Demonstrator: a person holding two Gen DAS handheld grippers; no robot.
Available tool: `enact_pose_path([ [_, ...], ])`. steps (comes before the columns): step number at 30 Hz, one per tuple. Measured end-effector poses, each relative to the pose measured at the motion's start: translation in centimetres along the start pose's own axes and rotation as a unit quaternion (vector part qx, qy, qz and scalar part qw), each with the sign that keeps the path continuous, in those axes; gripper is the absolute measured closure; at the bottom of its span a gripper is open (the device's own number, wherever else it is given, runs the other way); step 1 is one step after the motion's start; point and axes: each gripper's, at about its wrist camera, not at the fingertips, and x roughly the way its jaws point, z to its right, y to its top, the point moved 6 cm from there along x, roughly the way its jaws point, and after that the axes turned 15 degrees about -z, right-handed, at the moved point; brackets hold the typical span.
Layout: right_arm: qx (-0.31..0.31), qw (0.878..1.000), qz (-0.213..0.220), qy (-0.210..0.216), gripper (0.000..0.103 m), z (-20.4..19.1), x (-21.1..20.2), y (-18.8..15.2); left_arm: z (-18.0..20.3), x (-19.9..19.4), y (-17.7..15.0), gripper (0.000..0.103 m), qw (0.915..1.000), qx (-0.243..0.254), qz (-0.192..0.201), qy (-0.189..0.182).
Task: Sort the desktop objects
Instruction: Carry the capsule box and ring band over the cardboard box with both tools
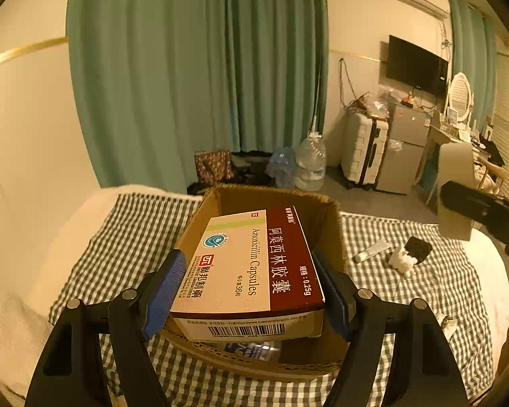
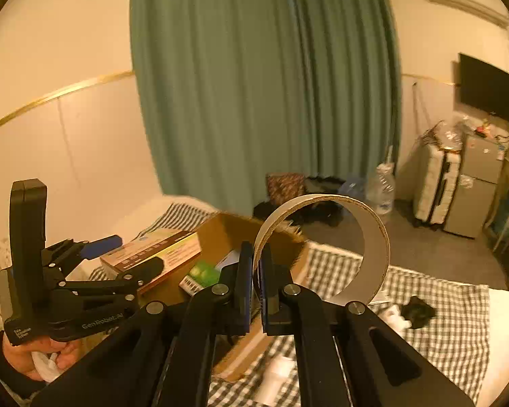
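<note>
Covering the bed, a checked cloth (image 1: 407, 291) carries an open cardboard box (image 1: 322, 224), the landmark for this sorting job. Held above the box's opening is a maroon-and-cream medicine carton (image 1: 247, 271), labelled Amoxicillin Capsules, clamped on its 2 long sides between the blue pads of the left gripper (image 1: 251, 291), whose jaws stand wide around it. Beside the box, on the side toward the television, the right gripper (image 2: 254, 281) has its jaws pinched tight on the edge of a cardboard ring (image 2: 373, 237), which rises above the box's rim. Inside the box lie a green-labelled packet (image 2: 205, 273) and a clear bottle (image 1: 254, 349). On the cloth beyond the box, toward the television, rest a small white tube (image 1: 371, 251) and a black-and-white plush toy (image 1: 409, 254).
</note>
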Motion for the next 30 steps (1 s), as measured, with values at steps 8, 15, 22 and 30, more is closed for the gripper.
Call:
enact_pose_path([
  [8, -0.020, 0.999, -0.036, 0.024, 0.100, -1.9, 5.4, 0.0, -2.2, 4.5, -0.9, 0.027, 0.9991, -0.008, -0.041, 0.004],
  [15, -0.026, 0.997, -0.058, 0.048, 0.100, -2.9, 11.0, 1.3, -3.8, 8.0, -1.3, 0.027, 0.9971, -0.019, -0.073, 0.008],
  [22, -0.029, 0.995, -0.080, 0.058, 0.100, -3.2, 15.9, 1.5, -3.9, 11.1, -1.6, 0.027, 0.9958, -0.005, -0.091, 0.010],
  [30, -0.027, 0.991, -0.121, 0.040, 0.089, -2.3, 19.8, 1.6, -3.2, 12.6, -1.8, 0.025, 0.9939, 0.005, -0.110, 0.010],
])
